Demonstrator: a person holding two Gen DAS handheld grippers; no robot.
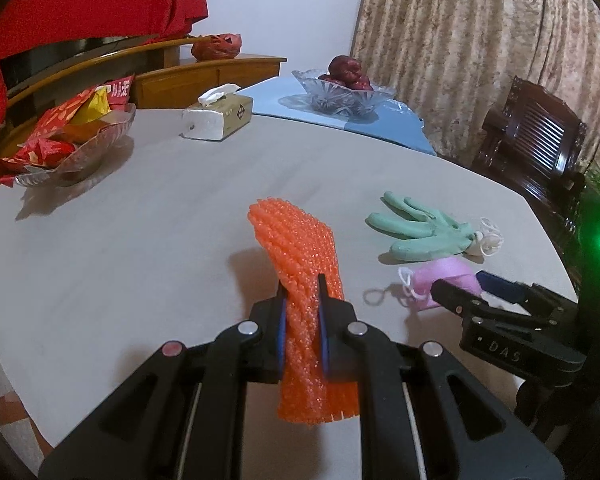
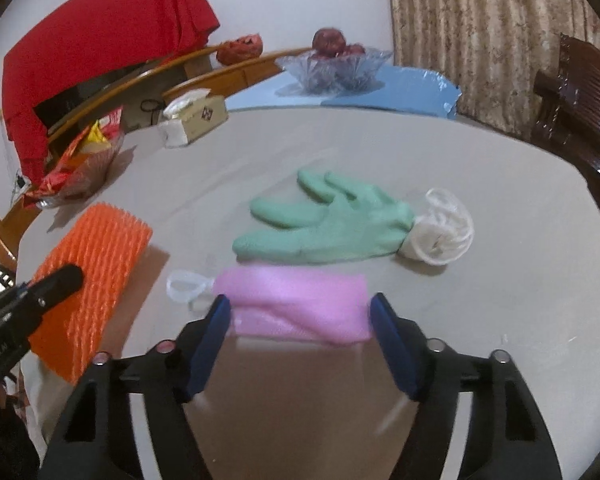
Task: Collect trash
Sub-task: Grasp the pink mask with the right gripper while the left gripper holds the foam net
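My left gripper (image 1: 301, 292) is shut on an orange foam net (image 1: 296, 240) and holds it just above the grey table (image 1: 140, 240). In the right wrist view the net (image 2: 92, 264) hangs at the left edge. A pink face mask (image 2: 296, 300) lies flat on the table between the blue pads (image 2: 212, 332) of my right gripper (image 2: 300, 308). The pads stand at its two ends without squeezing it. Beyond it lie a green glove (image 2: 328, 224) and a crumpled white mask (image 2: 440, 232). The left wrist view shows the right gripper (image 1: 462, 282) over the pink mask (image 1: 448, 270).
At the back of the table stand a tissue box (image 1: 220, 116), a glass dish of red snack packets (image 1: 68, 140) and a glass fruit bowl (image 1: 340, 92) on a blue mat. A dark wooden chair (image 1: 532, 140) is at the right edge.
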